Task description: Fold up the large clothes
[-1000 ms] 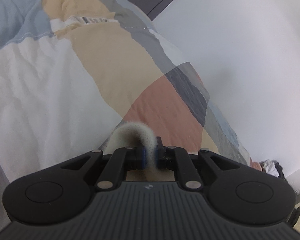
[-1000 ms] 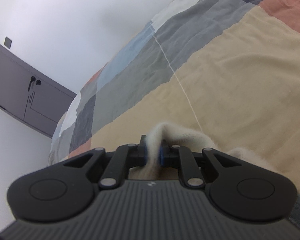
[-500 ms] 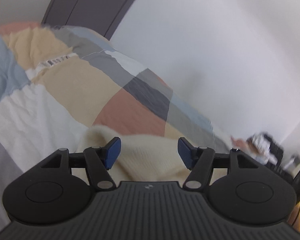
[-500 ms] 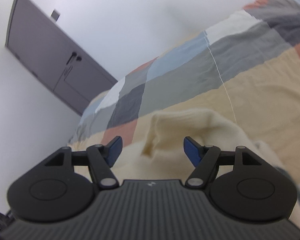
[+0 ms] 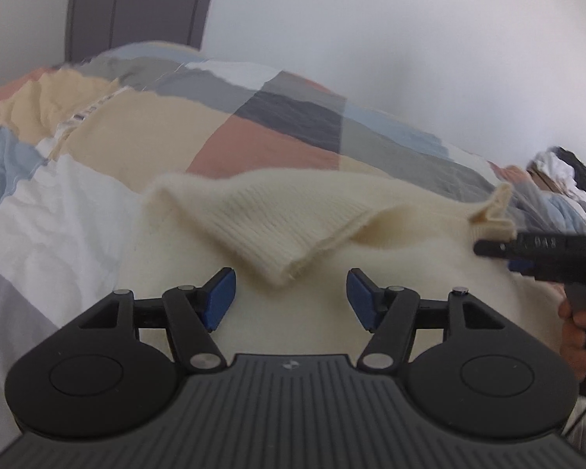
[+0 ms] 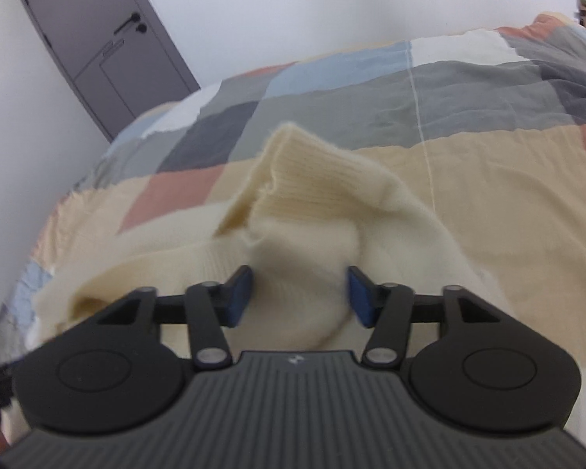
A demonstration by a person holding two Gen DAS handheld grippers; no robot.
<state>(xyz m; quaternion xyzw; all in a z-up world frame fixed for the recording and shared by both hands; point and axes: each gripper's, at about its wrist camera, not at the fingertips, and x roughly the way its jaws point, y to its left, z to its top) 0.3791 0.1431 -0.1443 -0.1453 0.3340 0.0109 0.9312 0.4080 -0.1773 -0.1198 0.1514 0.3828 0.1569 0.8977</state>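
A cream knitted sweater (image 5: 332,293) lies on the patchwork bedspread (image 5: 144,133), a ribbed sleeve cuff (image 5: 277,226) folded across its body. My left gripper (image 5: 291,299) hovers above the body, open, with nothing pressed by its blue pads. At that view's right edge a hand holds the other gripper near a second ribbed cuff (image 5: 492,215). In the right wrist view the sweater (image 6: 301,273) bunches up into a raised ribbed cuff (image 6: 316,179). My right gripper (image 6: 299,297) is over the knit, its jaws closing, pads apart and not pressing the cloth.
A grey door (image 6: 97,43) stands in the white wall beyond the bed (image 6: 488,179). A dark and white heap of things (image 5: 562,172) sits past the bed's far right end. The bedspread is wrinkled on the left (image 5: 39,226).
Both grippers let go of the cream fabric they were pinching, opened and pulled back upward. The released cuffs now lie on the sweater. Both views rolled toward level.
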